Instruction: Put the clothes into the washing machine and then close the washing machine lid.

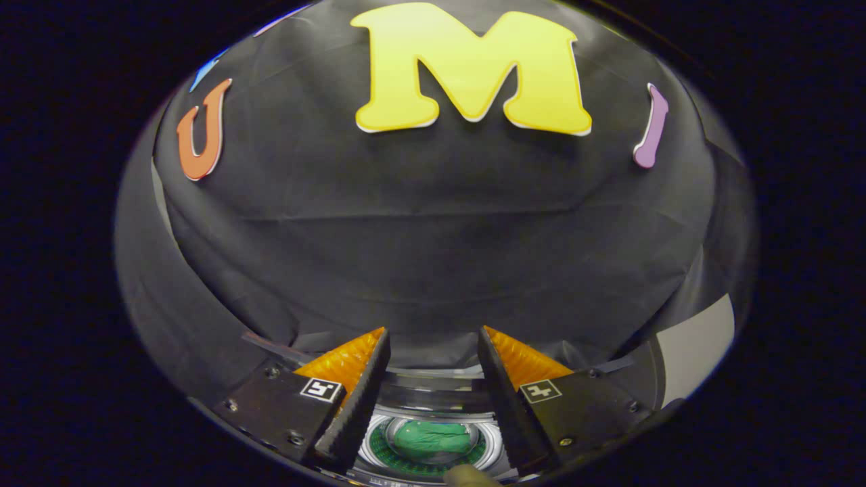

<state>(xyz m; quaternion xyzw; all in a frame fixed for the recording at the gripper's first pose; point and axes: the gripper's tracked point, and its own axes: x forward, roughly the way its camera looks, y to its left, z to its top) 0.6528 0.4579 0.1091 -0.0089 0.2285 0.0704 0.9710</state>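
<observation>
Below my tongs (433,379), between the two fingers, I see the washing machine (433,406). I look down at its top side. It has a round opening with a light ring around it and a green inner rim. Inside the drum lies the clothes (433,438), one dark green crumpled piece, lying near the middle of the opening. A transparent lid (433,387) seems to stand up at the far side of the opening, so the machine is not closed, but I cannot tell this for sure. My tongs stand apart and hold nothing.
</observation>
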